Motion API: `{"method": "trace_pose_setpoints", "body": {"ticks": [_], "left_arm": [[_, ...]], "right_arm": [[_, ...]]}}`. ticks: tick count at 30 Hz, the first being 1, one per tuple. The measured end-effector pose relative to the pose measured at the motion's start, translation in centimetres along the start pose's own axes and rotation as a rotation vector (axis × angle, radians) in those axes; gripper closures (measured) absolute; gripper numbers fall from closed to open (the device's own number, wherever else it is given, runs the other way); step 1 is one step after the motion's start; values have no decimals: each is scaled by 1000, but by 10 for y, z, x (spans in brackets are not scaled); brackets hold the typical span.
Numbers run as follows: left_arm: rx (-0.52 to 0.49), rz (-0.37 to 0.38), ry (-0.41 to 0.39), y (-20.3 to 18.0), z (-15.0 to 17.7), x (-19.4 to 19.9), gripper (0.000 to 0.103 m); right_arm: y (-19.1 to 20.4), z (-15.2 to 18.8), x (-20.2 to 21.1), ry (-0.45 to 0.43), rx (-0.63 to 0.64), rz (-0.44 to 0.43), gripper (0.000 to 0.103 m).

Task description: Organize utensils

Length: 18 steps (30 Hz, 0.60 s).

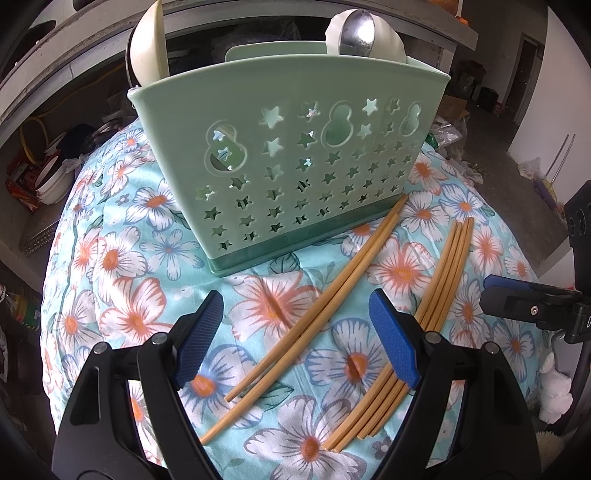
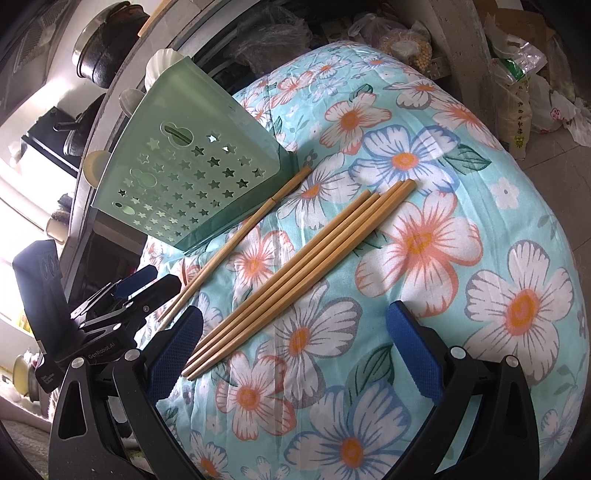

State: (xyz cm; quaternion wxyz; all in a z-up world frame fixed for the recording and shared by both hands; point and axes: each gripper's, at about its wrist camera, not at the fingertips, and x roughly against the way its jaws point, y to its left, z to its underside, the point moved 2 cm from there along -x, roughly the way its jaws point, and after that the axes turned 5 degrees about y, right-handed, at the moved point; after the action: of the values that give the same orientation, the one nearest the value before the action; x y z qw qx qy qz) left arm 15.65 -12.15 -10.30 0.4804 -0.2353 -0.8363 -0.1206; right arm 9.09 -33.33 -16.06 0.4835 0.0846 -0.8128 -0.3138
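Flowered cloth (image 1: 147,306) carries six chopsticks: a pair (image 1: 314,295) slanting up to the green holder (image 1: 291,166), four (image 1: 417,325) alongside. Both tools, left (image 1: 295,336) and right (image 2: 295,354), gape wide, holding nothing.

Floral tablecloth (image 1: 147,302), grey concrete shelf (image 1: 424,26), daylight

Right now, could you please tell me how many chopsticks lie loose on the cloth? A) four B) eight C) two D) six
D: a pair lies against the holder, and a bundle of four lies beside it on the cloth.
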Motion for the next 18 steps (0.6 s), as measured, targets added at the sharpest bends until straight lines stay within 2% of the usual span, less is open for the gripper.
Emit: {"method": "trace_pose_setpoints", "body": {"ticks": [18], "left_arm": [[-8, 0, -10, -1, 0, 0, 26]], "right_arm": [[3, -4, -5, -5, -8, -21, 6]]}}
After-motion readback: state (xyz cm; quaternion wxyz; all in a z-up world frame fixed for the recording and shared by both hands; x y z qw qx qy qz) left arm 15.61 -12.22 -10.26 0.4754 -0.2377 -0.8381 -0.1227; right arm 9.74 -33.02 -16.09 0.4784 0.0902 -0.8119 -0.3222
